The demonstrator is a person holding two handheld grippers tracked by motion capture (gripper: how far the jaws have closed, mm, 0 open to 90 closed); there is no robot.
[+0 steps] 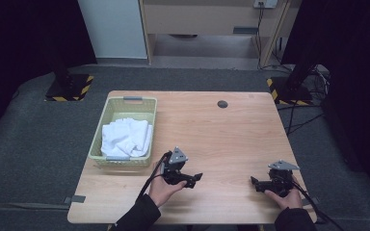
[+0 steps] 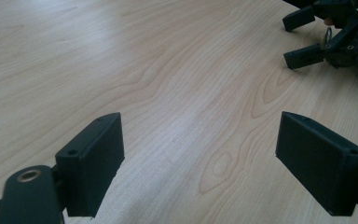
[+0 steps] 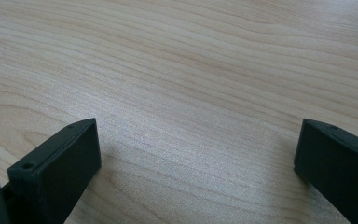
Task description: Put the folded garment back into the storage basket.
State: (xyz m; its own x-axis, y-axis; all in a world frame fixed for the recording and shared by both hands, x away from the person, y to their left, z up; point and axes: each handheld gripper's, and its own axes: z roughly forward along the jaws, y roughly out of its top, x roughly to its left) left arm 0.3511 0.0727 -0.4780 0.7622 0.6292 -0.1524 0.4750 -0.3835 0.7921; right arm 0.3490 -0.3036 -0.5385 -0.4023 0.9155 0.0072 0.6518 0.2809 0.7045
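Both grippers low, jaws wide apart: L gripper (image 1: pixel 196 179), R gripper (image 1: pixel 255 182).

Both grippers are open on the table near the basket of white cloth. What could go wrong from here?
1. The cloth lies bunched in the basket; a pinch may lift only one fold.
2. The basket looks light and might slide or tip when pulled.
3. The left gripper trails a cable that could snag.

A light wooden bench (image 1: pixel 231 139) stands on dark grey carpeted floor (image 1: pixel 24 139). Black curtains (image 1: pixel 9 38) hang at both sides. Behind, a pale wooden cabinet (image 1: pixel 197 19) adjoins a white wall panel (image 1: pixel 111 29). Two black stands with yellow-striped bases (image 1: pixel 70 86) flank the bench.
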